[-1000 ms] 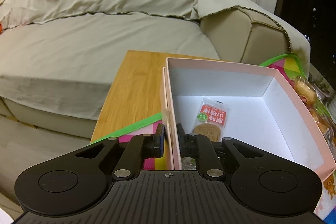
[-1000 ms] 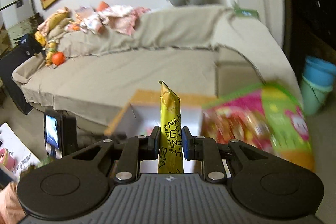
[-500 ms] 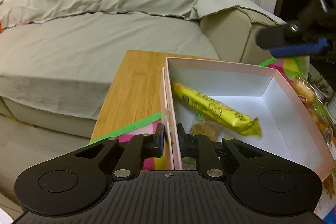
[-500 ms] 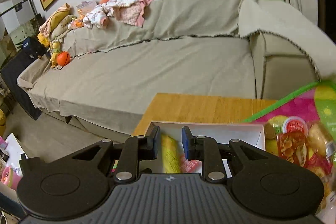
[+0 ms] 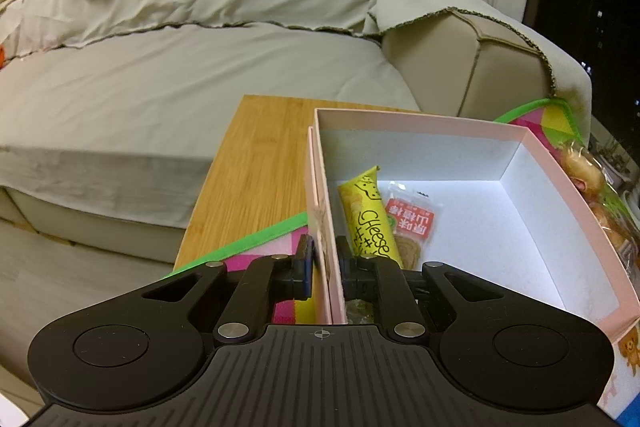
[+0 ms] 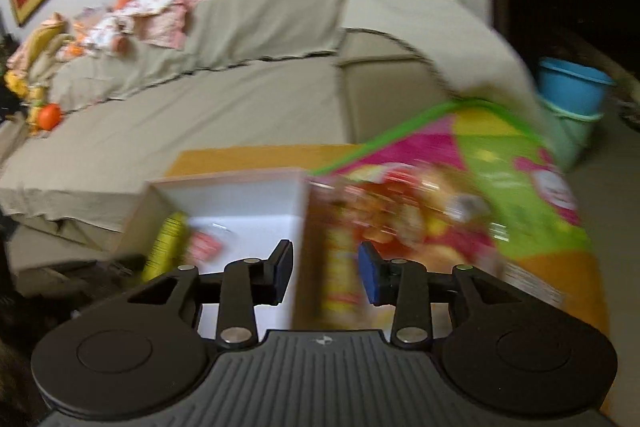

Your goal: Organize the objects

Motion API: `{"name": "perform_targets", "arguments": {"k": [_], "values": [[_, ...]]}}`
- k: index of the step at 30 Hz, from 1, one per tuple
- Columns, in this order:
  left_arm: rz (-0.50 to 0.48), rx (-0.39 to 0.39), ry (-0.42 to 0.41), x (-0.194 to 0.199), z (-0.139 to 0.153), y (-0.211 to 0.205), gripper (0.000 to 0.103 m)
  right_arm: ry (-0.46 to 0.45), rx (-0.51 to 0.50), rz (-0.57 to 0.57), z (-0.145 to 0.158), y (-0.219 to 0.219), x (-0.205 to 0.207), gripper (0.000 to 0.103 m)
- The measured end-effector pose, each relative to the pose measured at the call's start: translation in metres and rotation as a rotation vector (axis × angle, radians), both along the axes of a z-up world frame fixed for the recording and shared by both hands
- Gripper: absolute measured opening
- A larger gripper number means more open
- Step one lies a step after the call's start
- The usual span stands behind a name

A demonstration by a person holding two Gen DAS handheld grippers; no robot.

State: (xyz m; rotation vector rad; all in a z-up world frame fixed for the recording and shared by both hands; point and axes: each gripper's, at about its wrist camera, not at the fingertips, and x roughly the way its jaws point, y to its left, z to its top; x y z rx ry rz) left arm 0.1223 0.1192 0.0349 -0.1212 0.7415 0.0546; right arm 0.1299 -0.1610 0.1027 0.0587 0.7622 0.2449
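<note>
A beige sofa (image 5: 200,75) is seen far beyond both sets of tongs, with a wooden table (image 5: 256,163) nearer, just ahead of them. On the table stands an open pink box (image 5: 532,163) with a white inside. The left gripper (image 5: 325,261) is pressed together on the box's near left wall, one pad outside and one inside. Beside the box, ahead and to the right of the right gripper (image 6: 325,273), lies a large colourful snack bag (image 6: 480,195), blurred in the right wrist view. The right gripper's jaws are spread and have just been opening; the box's right wall and the blurred edge of the bag are seen in the gap, and the pads press on nothing. Inside the box, just ahead of the left gripper's inner pad, a yellow cheese snack stick (image 5: 366,215) lies along the left wall. Touching its right side is a small red-labelled cookie packet (image 5: 412,223).
</note>
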Motion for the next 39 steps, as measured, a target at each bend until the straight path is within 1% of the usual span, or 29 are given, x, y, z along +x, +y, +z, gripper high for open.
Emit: {"name": "perform_targets", "arguments": {"k": [1,3,5,9,13,15,19,21,24,26,28,29,30,33,34,35,39], "values": [[0.0,-0.005,-0.001,0.0,0.0,0.0,0.014,-0.004,-0.018,-0.016,-0.002,-0.008,-0.003,0.038],[0.001,-0.01,0.0,-0.001,0.0,0.001,0.014,-0.016,-0.06,-0.056,-0.007,-0.023,-0.009,0.045],[0.002,-0.01,0.001,-0.001,0.0,0.002,0.014,-0.017,-0.082,-0.094,-0.012,-0.039,-0.009,0.045],[0.007,-0.008,0.003,-0.001,0.0,0.001,0.014,-0.01,-0.074,-0.134,-0.019,-0.062,0.0,0.047],[0.007,-0.004,0.007,-0.001,0.001,0.001,0.013,-0.018,-0.087,-0.134,-0.023,-0.065,0.023,0.049],[0.009,0.0,0.009,-0.001,0.001,0.001,0.013,-0.015,-0.076,-0.12,-0.022,-0.061,0.04,0.052],[0.006,0.013,0.014,-0.003,0.001,-0.001,0.013,0.016,-0.021,-0.067,-0.016,-0.034,0.089,0.054],[0.003,0.019,0.017,-0.003,0.001,-0.001,0.013,0.035,-0.009,-0.01,-0.016,-0.012,0.117,0.055],[0.004,0.02,0.019,-0.004,0.002,-0.001,0.013,0.034,-0.075,0.01,-0.024,0.018,0.156,0.055],[0.002,0.021,0.016,-0.004,0.002,-0.001,0.013,0.08,-0.097,-0.015,-0.036,0.027,0.183,0.055],[0.003,0.02,0.013,-0.004,0.002,-0.001,0.013,0.144,-0.097,-0.019,-0.05,0.032,0.202,0.05],[0.003,0.019,0.013,-0.004,0.002,-0.001,0.013,0.169,-0.105,-0.017,-0.055,0.034,0.206,0.041],[0.004,0.017,0.012,-0.005,0.002,-0.001,0.013,0.186,-0.12,-0.01,-0.06,0.035,0.208,0.037],[0.005,0.011,0.007,-0.006,0.001,-0.001,0.013,0.159,-0.181,0.042,-0.063,0.038,0.195,0.034],[0.008,0.006,0.004,-0.006,0.001,0.0,0.013,0.161,-0.194,0.062,-0.063,0.038,0.19,0.034],[0.01,0.001,0.003,-0.006,0.001,0.0,0.013,0.164,-0.21,0.082,-0.063,0.038,0.182,0.032],[0.014,-0.004,0.0,-0.007,0.001,0.0,0.014,0.172,-0.242,0.154,-0.06,0.03,0.146,0.031]]}}
